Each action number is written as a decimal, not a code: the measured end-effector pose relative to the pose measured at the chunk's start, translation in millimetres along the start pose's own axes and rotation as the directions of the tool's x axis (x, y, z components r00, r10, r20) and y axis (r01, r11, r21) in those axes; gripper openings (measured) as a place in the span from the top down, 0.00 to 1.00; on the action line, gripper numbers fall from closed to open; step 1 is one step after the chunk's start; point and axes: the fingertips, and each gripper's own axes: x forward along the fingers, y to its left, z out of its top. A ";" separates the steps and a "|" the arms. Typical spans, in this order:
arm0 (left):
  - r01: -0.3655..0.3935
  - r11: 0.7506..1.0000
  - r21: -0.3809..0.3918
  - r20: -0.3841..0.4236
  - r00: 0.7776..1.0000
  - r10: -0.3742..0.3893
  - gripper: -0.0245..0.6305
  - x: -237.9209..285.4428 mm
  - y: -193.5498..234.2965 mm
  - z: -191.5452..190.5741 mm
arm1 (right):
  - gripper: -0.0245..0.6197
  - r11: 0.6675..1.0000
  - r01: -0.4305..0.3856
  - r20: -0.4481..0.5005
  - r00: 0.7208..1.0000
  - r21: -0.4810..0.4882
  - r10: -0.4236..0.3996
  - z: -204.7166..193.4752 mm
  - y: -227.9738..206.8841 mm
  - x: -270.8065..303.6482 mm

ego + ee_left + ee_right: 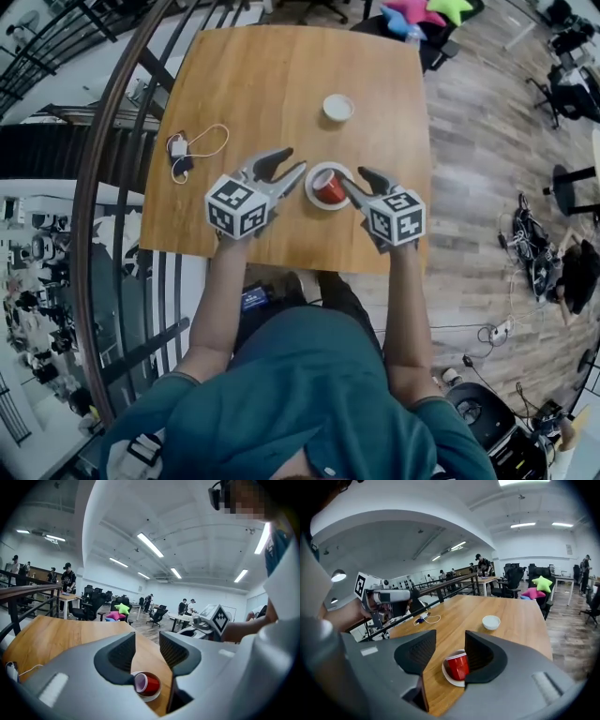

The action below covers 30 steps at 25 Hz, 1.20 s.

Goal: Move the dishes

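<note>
The left hand-held gripper [293, 159] is hovering just left of the red cup [330, 187] with its jaws spread wide and empty. The right hand-held gripper [353, 178] is hovering just right of the cup, its jaws parted less and gripping nothing. The one cup is lying on its side on one white saucer [311, 190], its mouth pointing far-left. Beyond the cup one white bowl [338, 107] is sitting on the tabletop [262, 75]. Well left of the cup one charger with cable [178, 148] is lying.
</note>
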 end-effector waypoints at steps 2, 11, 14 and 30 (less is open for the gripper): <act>0.002 1.000 -0.013 -0.023 1.000 -0.002 0.72 9.0 4.3 -11.3 | 0.69 1.000 -0.013 -0.039 0.999 -0.008 0.013 -14.5 -5.7 13.7; 0.014 0.997 -0.076 -0.159 0.987 -0.026 0.72 43.5 16.4 -74.7 | 0.66 0.994 -0.100 -0.190 0.977 -0.035 0.092 -73.4 -11.1 61.5; 0.014 0.995 -0.097 -0.201 0.979 -0.033 0.72 52.5 22.6 -93.4 | 0.65 0.991 -0.126 -0.235 0.966 -0.045 0.112 -87.7 -9.1 77.6; 0.102 0.991 -0.091 -0.442 0.887 -0.132 0.75 84.1 28.3 -165.6 | 0.64 0.952 -0.195 -0.418 0.905 -0.238 0.081 -122.1 4.0 128.7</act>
